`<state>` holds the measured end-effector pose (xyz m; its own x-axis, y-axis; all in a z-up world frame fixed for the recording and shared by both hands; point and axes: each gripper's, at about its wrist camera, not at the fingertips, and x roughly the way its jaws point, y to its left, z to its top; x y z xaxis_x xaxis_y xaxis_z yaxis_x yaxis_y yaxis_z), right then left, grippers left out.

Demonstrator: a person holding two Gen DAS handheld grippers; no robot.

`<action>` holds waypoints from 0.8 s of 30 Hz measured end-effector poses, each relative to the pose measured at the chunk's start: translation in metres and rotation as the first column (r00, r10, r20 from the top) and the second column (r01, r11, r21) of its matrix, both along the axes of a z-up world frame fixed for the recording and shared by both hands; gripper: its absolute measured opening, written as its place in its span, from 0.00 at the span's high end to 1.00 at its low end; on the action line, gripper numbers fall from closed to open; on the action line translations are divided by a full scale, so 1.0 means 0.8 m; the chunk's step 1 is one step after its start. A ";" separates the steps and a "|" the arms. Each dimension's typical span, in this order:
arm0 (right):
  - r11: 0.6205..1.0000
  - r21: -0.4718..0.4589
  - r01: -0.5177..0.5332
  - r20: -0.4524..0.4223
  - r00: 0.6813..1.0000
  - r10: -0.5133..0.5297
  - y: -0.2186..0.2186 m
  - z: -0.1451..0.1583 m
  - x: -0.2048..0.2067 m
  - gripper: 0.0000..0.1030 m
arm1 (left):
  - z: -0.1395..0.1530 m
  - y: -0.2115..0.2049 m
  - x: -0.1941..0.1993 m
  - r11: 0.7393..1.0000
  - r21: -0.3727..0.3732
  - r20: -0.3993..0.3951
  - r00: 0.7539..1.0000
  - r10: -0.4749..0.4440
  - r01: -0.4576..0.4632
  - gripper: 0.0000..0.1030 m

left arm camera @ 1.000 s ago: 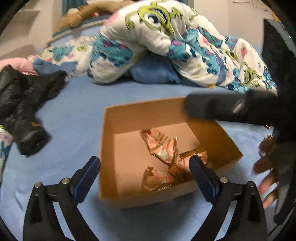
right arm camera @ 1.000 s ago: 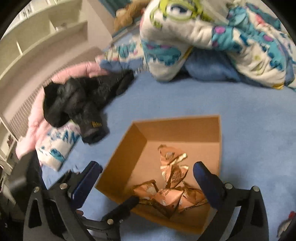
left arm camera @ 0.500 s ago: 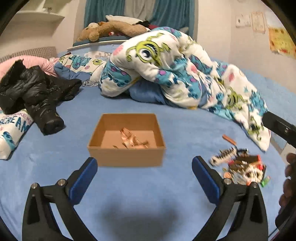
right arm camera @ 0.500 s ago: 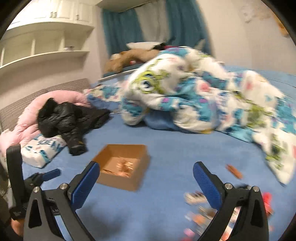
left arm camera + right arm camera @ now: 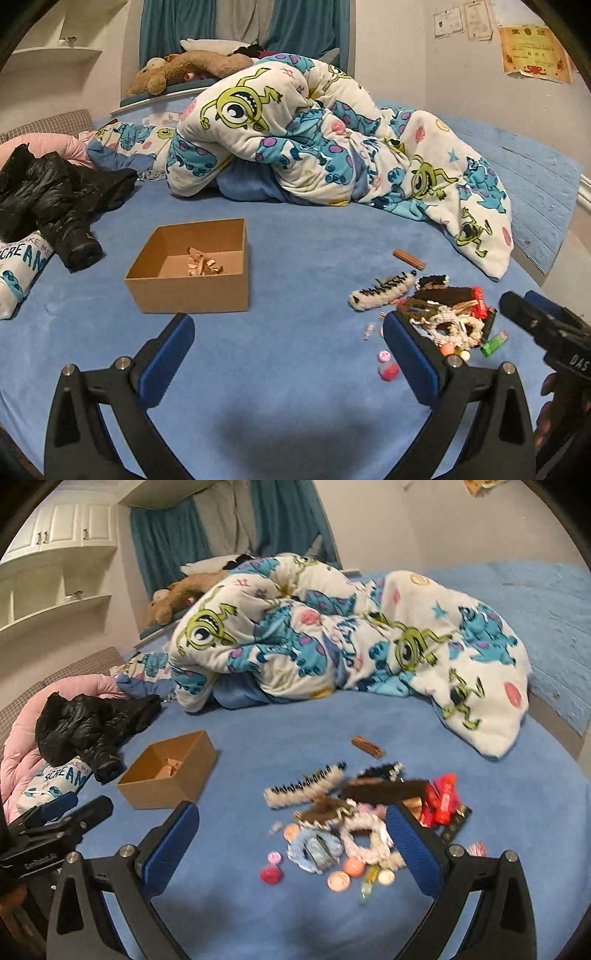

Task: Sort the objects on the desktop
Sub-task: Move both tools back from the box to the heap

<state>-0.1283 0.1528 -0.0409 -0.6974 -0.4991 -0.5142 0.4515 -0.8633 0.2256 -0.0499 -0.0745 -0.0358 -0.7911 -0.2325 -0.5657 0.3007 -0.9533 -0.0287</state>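
In the left wrist view, the left gripper [image 5: 288,360] sits at the bottom of the frame with its blue pads spread wide and nothing between them. The cardboard box [image 5: 192,275] lies on the blue bed [image 5: 295,258] above the left pad, left of centre, with a few gold-wrapped candies [image 5: 203,263] inside. The pile of small objects [image 5: 432,314] lies at the right, just above and behind the right pad. A brown wrapped bar [image 5: 409,258] lies apart from the pile, higher up. The other gripper's black tip shows at the right edge.

In the right wrist view, the right gripper [image 5: 291,845] is also wide and empty. The pile [image 5: 362,819] fills the lower centre, between and just above the pads; it is slightly blurred, but a fuzzy hair clip [image 5: 306,790], red wrappers [image 5: 441,803] and round pink pieces [image 5: 271,874] can be made out. The box [image 5: 170,771] lies at the left, above the left pad.
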 end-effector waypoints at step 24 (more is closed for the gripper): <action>0.998 0.036 0.056 0.063 0.996 -0.058 0.008 -0.031 -0.008 0.00 | -0.036 0.009 0.000 1.000 0.021 0.043 0.999 -0.020 0.019 0.00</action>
